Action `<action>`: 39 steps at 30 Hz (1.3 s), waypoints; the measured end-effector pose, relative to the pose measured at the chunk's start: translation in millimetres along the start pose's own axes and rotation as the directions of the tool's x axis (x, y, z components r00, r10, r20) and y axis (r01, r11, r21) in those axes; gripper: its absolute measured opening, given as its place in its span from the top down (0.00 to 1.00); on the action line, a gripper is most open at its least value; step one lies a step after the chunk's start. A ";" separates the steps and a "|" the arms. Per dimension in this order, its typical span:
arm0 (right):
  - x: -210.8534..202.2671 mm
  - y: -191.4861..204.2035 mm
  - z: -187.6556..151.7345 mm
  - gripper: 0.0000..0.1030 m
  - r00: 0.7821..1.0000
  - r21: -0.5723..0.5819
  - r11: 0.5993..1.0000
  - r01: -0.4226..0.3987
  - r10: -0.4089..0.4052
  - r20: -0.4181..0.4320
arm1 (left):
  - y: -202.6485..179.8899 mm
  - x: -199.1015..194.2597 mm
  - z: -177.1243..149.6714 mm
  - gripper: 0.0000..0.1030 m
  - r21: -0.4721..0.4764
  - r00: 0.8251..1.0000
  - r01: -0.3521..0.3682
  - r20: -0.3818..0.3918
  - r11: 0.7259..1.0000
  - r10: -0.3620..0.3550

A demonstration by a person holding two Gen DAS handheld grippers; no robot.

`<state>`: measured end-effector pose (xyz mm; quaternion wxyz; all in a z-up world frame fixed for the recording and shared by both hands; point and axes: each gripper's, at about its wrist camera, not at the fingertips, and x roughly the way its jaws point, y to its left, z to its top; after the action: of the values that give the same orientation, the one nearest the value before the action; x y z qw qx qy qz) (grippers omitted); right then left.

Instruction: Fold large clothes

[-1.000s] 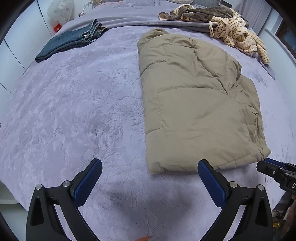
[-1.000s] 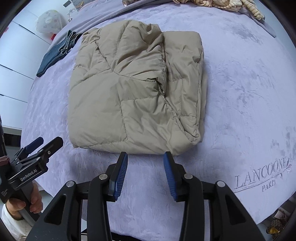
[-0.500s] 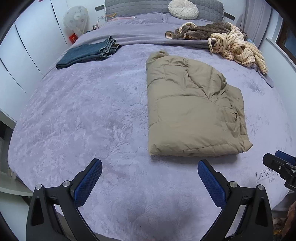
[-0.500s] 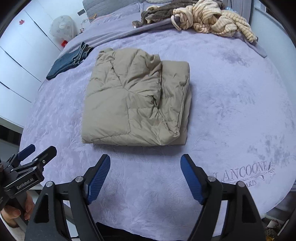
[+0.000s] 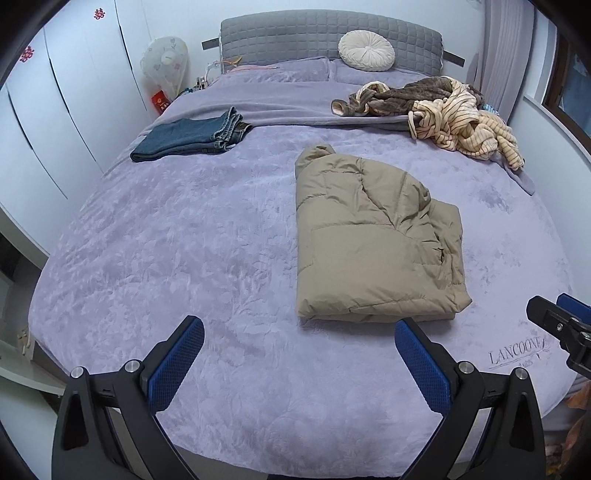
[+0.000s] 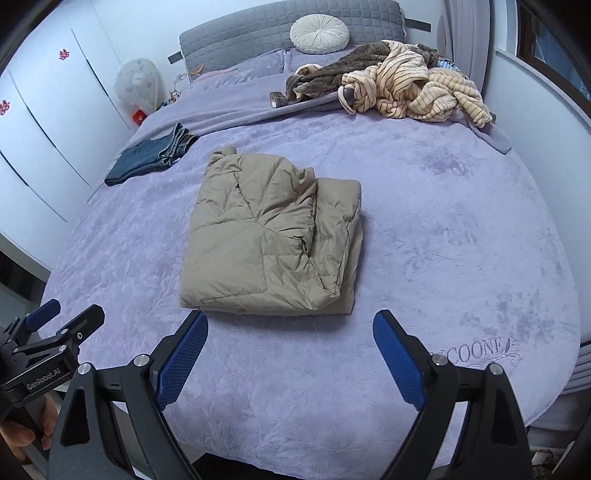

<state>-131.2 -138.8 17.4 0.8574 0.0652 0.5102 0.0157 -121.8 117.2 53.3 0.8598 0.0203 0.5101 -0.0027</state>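
A folded tan puffer jacket [image 5: 373,243] [image 6: 269,240] lies on the lilac bedspread [image 5: 166,258] [image 6: 443,229], near the foot of the bed. My left gripper [image 5: 299,336] hangs open above the bed edge, short of the jacket's near hem, nothing between its blue pads. My right gripper [image 6: 290,332] is also held back from the hem; its jaws are opening wide and hold nothing. Each gripper shows at the other view's edge: the right gripper [image 5: 561,325] and the left gripper [image 6: 55,332], held by a hand [image 6: 22,428].
Folded blue jeans [image 5: 192,136] [image 6: 151,157] lie at the far left of the bed. A heap of striped and brown clothes [image 5: 458,110] [image 6: 399,85] sits at the far right. A round cushion [image 5: 365,51] leans on the grey headboard [image 5: 277,33]. White wardrobes [image 5: 55,110] stand left.
Both grippers rose and drew back from the jacket, so more of the bed and the headboard came into view. The right gripper's jaws spread from nearly closed to wide.
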 end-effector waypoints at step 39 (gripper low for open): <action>-9.3 31.1 15.3 0.10 0.995 0.028 0.996 0.089 -0.090 0.044 | 31.5 -11.4 23.4 0.00 -0.015 1.000 -0.018 0.022 1.000 0.019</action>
<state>-121.0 -110.3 36.7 0.8677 0.0536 0.4931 -0.0310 -105.9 147.6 75.5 0.8656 0.0185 0.5004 0.0088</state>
